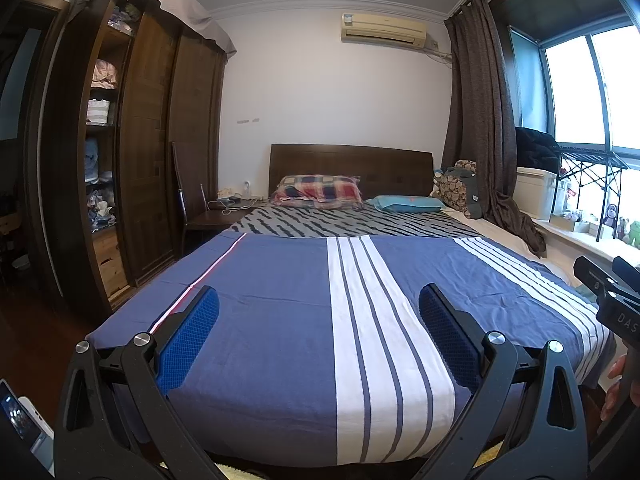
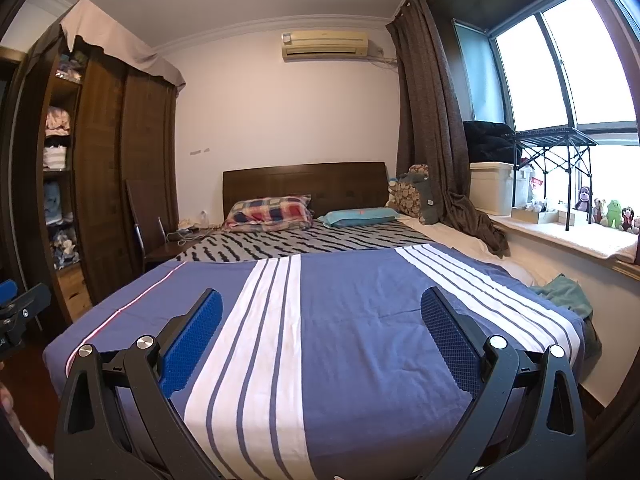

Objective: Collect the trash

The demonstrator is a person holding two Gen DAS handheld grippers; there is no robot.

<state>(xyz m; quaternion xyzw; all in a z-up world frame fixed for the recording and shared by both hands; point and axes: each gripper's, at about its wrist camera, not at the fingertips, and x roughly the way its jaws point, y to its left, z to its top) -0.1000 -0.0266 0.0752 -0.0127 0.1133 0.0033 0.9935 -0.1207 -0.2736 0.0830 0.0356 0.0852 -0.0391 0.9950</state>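
No trash shows in either view. My left gripper is open, held above the foot of a bed with a blue and white striped cover; nothing lies between its blue pads. My right gripper is open as well, over the same cover, its jaws wide apart and empty. The right gripper's body shows at the right edge of the left wrist view, and the left gripper's body at the left edge of the right wrist view.
A dark wooden wardrobe with open shelves stands left of the bed. A chair sits by the headboard. Pillows lie at the bed's head. A green cloth lies beside the bed under the window sill, which holds boxes and toys.
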